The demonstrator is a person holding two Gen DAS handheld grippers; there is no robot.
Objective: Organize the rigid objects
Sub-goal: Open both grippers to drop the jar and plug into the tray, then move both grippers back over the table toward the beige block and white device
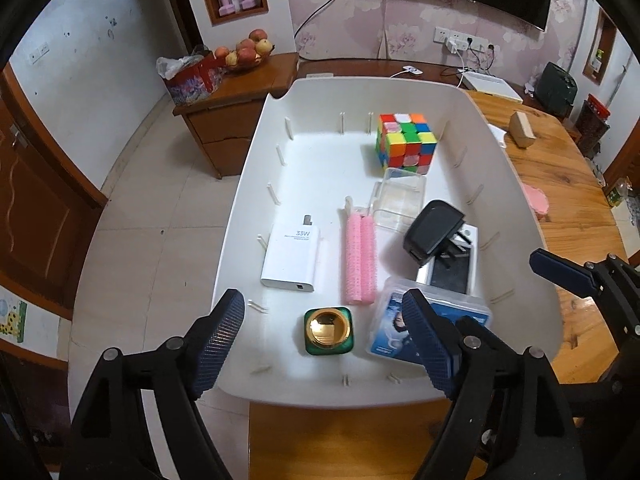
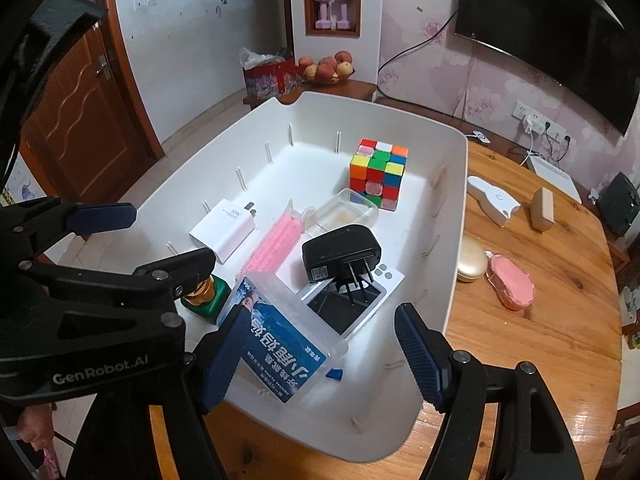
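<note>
A white bin (image 1: pixel 256 184) on the wooden table holds a colour cube (image 1: pixel 406 144), a clear plastic tray (image 1: pixel 400 200), a black plug charger (image 1: pixel 430 232), a white charger (image 1: pixel 292 260), pink hair rollers (image 1: pixel 360 260), a green bottle with a gold cap (image 1: pixel 328 330) and a blue-labelled clear box (image 1: pixel 436 320). My left gripper (image 1: pixel 322 304) hangs open over the bin's near end, above the green bottle, with nothing between its fingers. My right gripper (image 2: pixel 320 314) is open over the near right corner, above the blue-labelled box (image 2: pixel 280 344), not pressing on it.
On the wooden table (image 2: pixel 520 360) right of the bin lie a white handheld device (image 2: pixel 494 200), a small cardboard box (image 2: pixel 542 208), a gold case (image 2: pixel 472 266) and a pink oval thing (image 2: pixel 512 286). Tiled floor drops away left of the bin. A cabinet with a fruit bowl (image 1: pixel 246 56) stands behind.
</note>
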